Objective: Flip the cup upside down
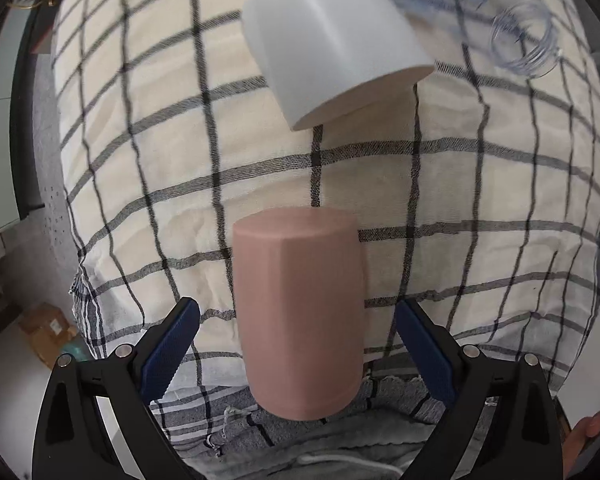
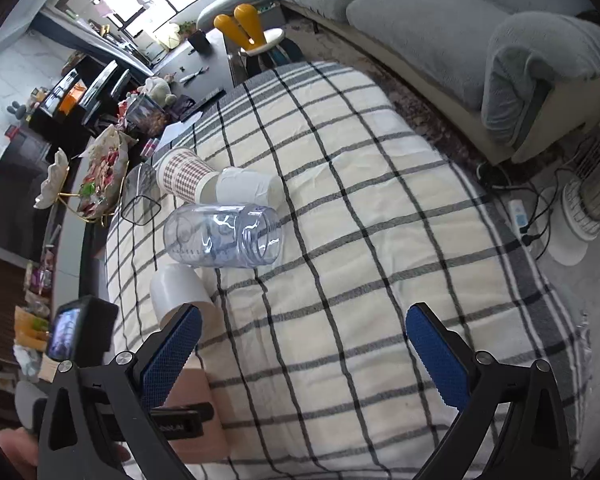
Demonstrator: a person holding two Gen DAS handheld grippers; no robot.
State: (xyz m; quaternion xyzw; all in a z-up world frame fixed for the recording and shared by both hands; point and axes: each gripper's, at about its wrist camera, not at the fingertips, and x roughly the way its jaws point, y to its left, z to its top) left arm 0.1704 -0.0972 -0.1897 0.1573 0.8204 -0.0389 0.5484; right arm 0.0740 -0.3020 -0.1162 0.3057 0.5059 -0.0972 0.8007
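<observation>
A pink cup [image 1: 298, 314] stands upside down on the checked cloth [image 1: 480, 184], between the fingers of my left gripper [image 1: 296, 352]. The jaws are open and stand apart from the cup's sides. A white cup [image 1: 330, 42] stands upside down beyond it. In the right wrist view the pink cup [image 2: 198, 412] shows at the lower left behind my left gripper, with the white cup [image 2: 178, 292] past it. My right gripper [image 2: 304, 354] is open and empty above the cloth [image 2: 380, 240].
A clear plastic jar [image 2: 224, 236] lies on its side mid-table, also seen in the left wrist view [image 1: 526, 40]. A plaid paper cup [image 2: 182, 174] and a white cup [image 2: 248, 190] lie beyond it. A grey sofa [image 2: 500, 40] stands far right; cluttered shelves [image 2: 80, 120] at left.
</observation>
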